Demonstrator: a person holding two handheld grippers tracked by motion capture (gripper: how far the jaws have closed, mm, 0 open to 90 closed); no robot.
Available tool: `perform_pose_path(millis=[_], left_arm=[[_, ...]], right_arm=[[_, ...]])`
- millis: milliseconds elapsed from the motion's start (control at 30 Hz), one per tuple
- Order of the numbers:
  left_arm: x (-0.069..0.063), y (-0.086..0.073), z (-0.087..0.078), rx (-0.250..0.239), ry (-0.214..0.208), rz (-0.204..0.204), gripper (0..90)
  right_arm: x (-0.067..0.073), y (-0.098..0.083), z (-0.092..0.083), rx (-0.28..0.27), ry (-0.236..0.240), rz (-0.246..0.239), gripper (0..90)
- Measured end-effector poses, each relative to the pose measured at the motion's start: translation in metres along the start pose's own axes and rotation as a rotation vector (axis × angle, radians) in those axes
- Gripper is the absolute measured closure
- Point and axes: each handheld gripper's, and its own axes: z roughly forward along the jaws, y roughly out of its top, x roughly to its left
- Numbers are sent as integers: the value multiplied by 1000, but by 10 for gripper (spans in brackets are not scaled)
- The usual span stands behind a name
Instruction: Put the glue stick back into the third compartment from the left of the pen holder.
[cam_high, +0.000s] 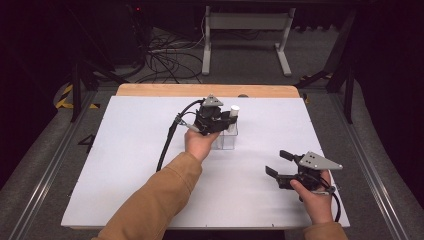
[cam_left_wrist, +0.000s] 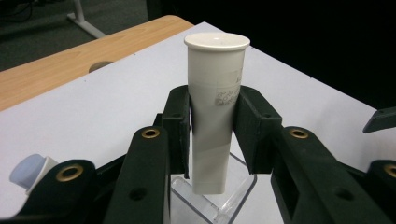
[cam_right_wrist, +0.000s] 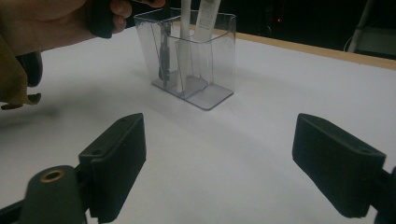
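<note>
High view: left gripper (cam_high: 226, 119) sits at the far middle of the white bench (cam_high: 125, 165), clamped on a white tube (cam_high: 234, 114) that stands upright, cap end up, over a clear plastic holder (cam_high: 226, 140) directly below the gripper. Right gripper (cam_high: 278, 164) rests low near the bench's right front, jaws spread apart with nothing between them, well apart from the holder and pointing left toward it. Left gripper view: both pads press the tube (cam_left_wrist: 214, 107) at mid-body, one on each side; the flat wide cap is above the pads, the tapered lower end hangs below them, inside the holder's (cam_left_wrist: 219, 205) rim. Small label on the tube, level with the right pad. A pale blue-white rounded thing (cam_left_wrist: 29, 171) is at lower left beside the gripper; what it is I cannot tell. Right gripper view: pads wide apart, bare bench between; holder (cam_right_wrist: 205, 70) ahead and slightly left, divided into compartments, with upright items in it.
</note>
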Motion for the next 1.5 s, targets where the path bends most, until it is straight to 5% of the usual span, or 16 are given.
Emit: perform_pose_path(millis=[700, 800, 1067, 1500], left_arm=[[-5, -6, 3, 62, 12, 35, 663], [-6, -4, 0, 40, 33, 62, 469], [-12, 5, -29, -37, 50, 102, 243], [-18, 7, -62, -78, 31, 119, 143]], right_arm=[[0, 0, 0, -3, -1, 4, 180], [0, 1, 1, -7, -1, 6, 180], [-1, 3, 5, -12, 6, 2, 180], [1, 4, 11, -1, 16, -6, 180]])
